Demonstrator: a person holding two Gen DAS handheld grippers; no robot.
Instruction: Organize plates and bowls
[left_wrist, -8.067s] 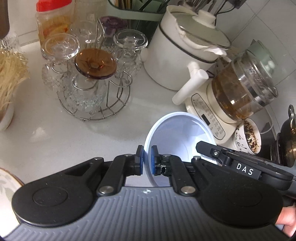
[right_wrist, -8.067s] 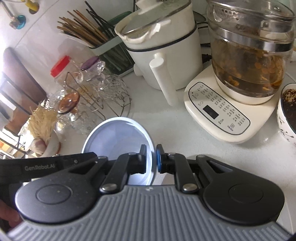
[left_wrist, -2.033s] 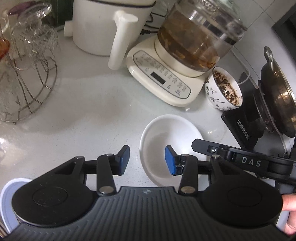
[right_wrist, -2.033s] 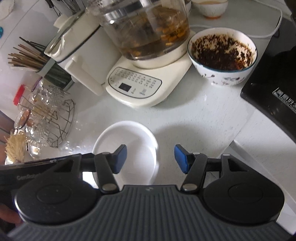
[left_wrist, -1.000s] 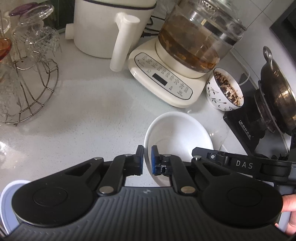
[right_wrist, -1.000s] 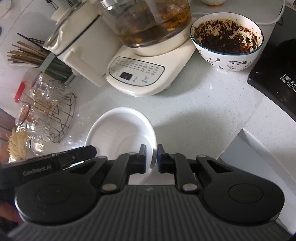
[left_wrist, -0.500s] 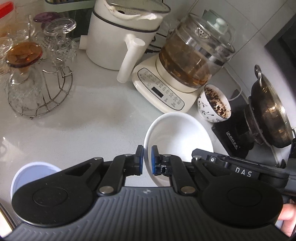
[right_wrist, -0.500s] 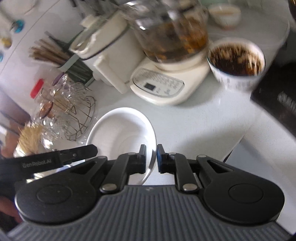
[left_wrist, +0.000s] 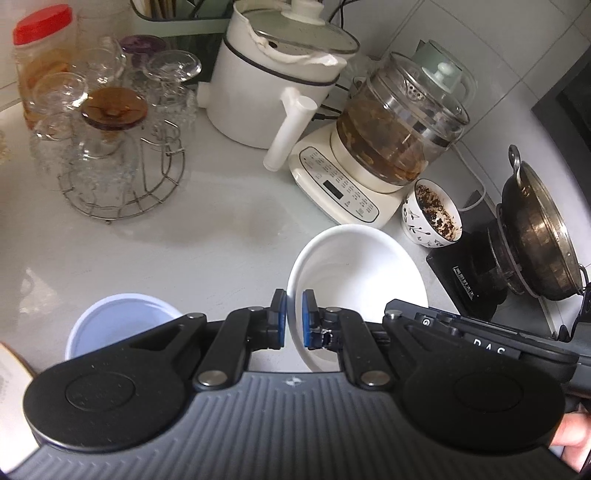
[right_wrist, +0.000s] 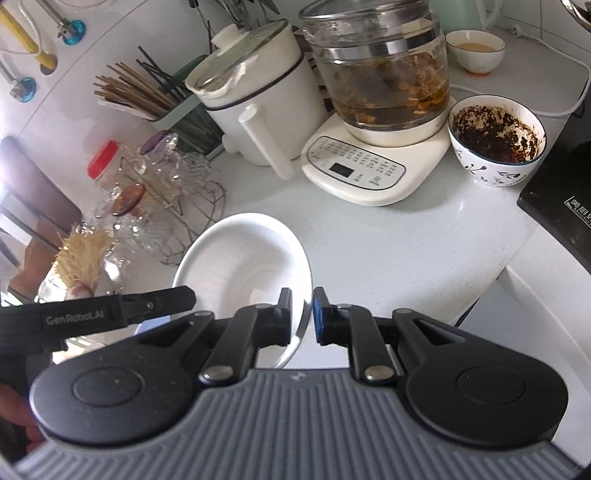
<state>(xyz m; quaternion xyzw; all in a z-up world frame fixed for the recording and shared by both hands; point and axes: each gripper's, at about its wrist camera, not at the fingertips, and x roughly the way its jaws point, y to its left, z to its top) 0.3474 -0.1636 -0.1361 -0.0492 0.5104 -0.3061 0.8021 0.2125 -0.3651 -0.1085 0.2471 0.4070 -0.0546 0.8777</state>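
A white bowl (left_wrist: 354, 273) (right_wrist: 243, 258) hangs above the countertop, held by both grippers. My left gripper (left_wrist: 294, 319) is shut on its left rim; the right gripper (right_wrist: 303, 317) is shut on its right rim. In the left wrist view the other gripper's black body (left_wrist: 480, 339) reaches in from the right. A pale blue bowl (left_wrist: 114, 321) sits on the counter at the lower left, partly hidden by the left gripper's body. The edge of a patterned plate (left_wrist: 11, 369) shows at the far left.
A wire rack of glass cups (left_wrist: 107, 147), a white pot (left_wrist: 273, 77), a glass kettle on its cream base (left_wrist: 391, 136), a bowl of dark crumbs (left_wrist: 432, 214), and a dark wok on a black cooker (left_wrist: 535, 229) stand along the back. The counter edge (right_wrist: 491, 273) drops off at the right.
Both grippers, shut on the white bowl throughout, have lifted it off the counter and carried it left; the glass rack and the pale blue bowl have come further into view.
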